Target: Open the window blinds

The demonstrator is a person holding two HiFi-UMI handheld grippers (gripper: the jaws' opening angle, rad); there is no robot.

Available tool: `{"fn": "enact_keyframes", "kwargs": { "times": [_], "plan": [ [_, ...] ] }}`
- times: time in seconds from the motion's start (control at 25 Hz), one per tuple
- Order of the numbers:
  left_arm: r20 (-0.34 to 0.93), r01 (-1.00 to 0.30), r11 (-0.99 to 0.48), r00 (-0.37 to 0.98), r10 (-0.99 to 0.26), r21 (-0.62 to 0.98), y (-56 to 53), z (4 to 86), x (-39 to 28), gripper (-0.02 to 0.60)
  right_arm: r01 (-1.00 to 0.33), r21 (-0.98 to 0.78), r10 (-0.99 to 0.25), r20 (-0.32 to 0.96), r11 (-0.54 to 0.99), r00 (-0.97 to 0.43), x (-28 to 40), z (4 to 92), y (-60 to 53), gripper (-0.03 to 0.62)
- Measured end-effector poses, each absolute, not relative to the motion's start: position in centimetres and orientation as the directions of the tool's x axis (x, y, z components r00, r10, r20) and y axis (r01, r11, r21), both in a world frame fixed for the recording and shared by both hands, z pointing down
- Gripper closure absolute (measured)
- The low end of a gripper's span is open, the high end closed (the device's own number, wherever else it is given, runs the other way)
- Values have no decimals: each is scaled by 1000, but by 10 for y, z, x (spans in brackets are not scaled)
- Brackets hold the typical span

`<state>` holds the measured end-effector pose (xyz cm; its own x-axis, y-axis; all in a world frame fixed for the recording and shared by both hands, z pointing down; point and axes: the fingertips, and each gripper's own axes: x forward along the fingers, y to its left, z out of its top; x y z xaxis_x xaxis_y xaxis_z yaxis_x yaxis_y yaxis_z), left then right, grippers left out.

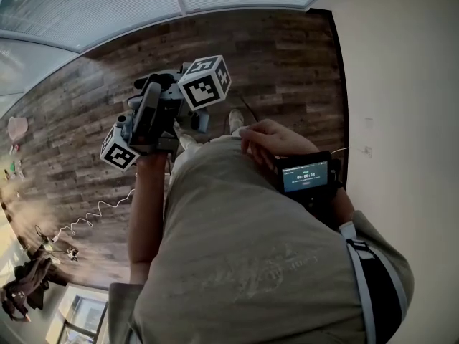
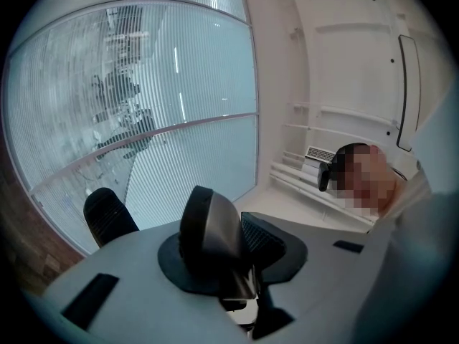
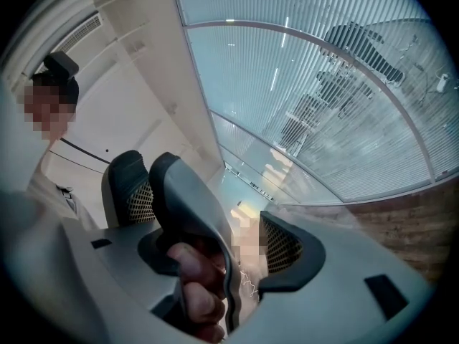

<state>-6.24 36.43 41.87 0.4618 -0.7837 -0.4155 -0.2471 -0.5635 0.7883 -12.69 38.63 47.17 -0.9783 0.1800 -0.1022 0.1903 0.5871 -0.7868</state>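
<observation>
**Blinds down, 2 grippers held short of them**

Counts: 2 grippers, 2 marker cubes, 1 run of blinds over several panes, 1 small screen, 1 white cable.

The blinds (image 1: 107, 9) hang over the curved window wall. Their slats are level, w/ outside shapes showing faintly thru.

On the left gripper (image 2: 186, 226) the pads are spread and pinch nothing, well short of the blinds. A dark curved lever stands btw them, close to the pad farther from the blinds.

On the right gripper (image 3: 206, 217) the pads are also apart. A grey lever stands btw them, w/ fingers (image 3: 197, 296) curled on it. It doesn't touch the blinds either.

The wood floor (image 1: 287, 63) runs from under the blinds to the person. A plain wall (image 1: 401, 84) meets the blinds at a corner. The right hand (image 1: 267, 140) lies on the shirt, just nearer the blinds than the screen (image 1: 306, 176). The cable (image 1: 93, 213) lies on the floor, well back from the blinds.

Hard to tell: one cube (image 1: 204, 82) and the other cube (image 1: 118, 149) are bunched at the end of the left forearm (image 1: 145, 213), and I can't say which gripper owns which. The head view hides the jaws. The screen text is too small to read.
</observation>
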Motion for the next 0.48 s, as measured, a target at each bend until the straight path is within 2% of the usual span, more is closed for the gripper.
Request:
{"fn": "enact_keyframes", "kwargs": {
  "times": [0.24,0.48],
  "plan": [
    [-391,-240,-553,491,-778,798,360,418,-56,482,173,-792,149,-104,586,-983,-121,467,381,344],
    [-420,-186,-568,500,-757,802,359,422,-31,482,136,-802,120,-81,581,-989,-97,480,379,342]
  ]
}}
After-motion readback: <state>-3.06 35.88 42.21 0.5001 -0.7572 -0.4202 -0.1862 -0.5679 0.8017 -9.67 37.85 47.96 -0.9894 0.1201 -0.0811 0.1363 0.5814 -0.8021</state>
